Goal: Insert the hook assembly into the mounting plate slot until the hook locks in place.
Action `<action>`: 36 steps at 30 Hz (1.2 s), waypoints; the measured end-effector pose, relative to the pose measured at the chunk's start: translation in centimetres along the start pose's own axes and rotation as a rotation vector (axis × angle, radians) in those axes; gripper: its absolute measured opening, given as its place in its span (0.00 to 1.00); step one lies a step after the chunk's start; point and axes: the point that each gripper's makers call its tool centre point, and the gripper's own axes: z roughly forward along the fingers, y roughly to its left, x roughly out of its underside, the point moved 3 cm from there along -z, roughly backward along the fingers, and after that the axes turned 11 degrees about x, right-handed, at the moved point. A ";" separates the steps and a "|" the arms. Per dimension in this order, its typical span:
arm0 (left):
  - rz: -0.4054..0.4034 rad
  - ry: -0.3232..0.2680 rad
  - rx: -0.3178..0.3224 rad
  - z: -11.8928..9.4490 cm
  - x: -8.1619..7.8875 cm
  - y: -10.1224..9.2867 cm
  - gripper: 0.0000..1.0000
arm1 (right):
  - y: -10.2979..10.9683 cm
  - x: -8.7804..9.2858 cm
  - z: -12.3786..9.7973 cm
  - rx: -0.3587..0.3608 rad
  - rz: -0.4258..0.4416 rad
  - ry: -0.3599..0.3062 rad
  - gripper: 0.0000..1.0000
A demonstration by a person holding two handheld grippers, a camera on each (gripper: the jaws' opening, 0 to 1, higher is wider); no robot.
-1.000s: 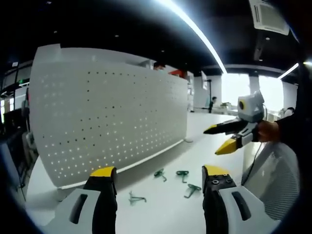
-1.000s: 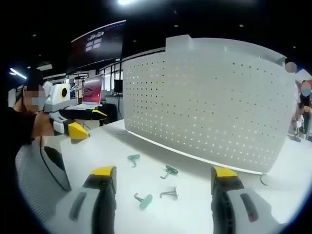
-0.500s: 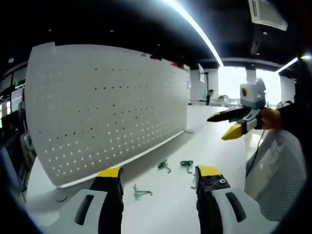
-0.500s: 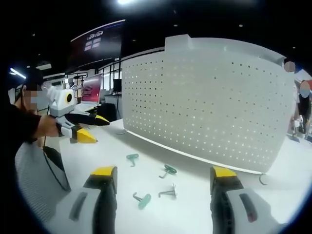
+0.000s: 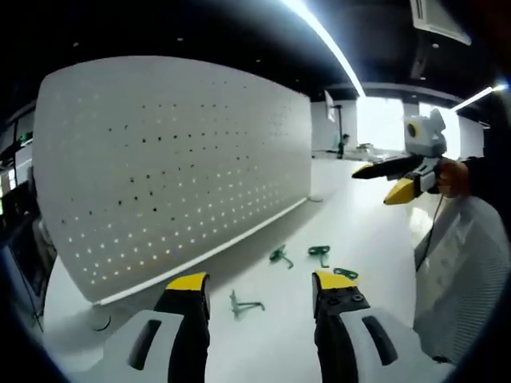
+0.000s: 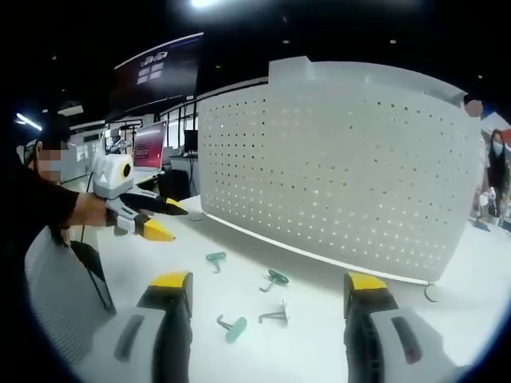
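A white pegboard mounting plate (image 5: pixel 176 167) stands upright on the white table (image 5: pixel 359 223). Several green hooks lie in front of it: one (image 5: pixel 243 305) near my left jaws, others (image 5: pixel 279 255) (image 5: pixel 319 251) farther off. My left gripper (image 5: pixel 262 281) is open and holds nothing, low over the table. In the right gripper view the pegboard (image 6: pixel 335 167) rises behind the hooks (image 6: pixel 215 258) (image 6: pixel 275 279) (image 6: pixel 234 325). My right gripper (image 6: pixel 267 281) is open above them with nothing between its jaws. Each gripper also appears hand-held in the other's view: the right gripper (image 5: pixel 374 185), the left gripper (image 6: pixel 170 223).
A laptop with a red screen (image 6: pixel 150 148) and a large dark display (image 6: pixel 160 68) stand behind the table's left end. The person's grey garment (image 5: pixel 459 263) borders the table edge. Another person (image 6: pixel 499 159) stands past the pegboard's right end.
The left gripper has moved forward, closer to the pegboard and hooks, and its jaws have narrowed a little. The right gripper has held nearly still.
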 end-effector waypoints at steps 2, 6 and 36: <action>0.000 0.002 0.005 0.4 0.3 0.1 0.47 | 0.0 0.0 0.0 0.001 0.001 0.000 0.74; 0.012 0.027 0.006 1.1 1.4 0.4 0.42 | 0.0 0.0 0.0 0.001 0.001 0.000 0.74; -0.081 0.097 -0.020 3.6 6.4 2.5 0.20 | -0.2 0.3 0.1 0.007 0.003 0.015 0.73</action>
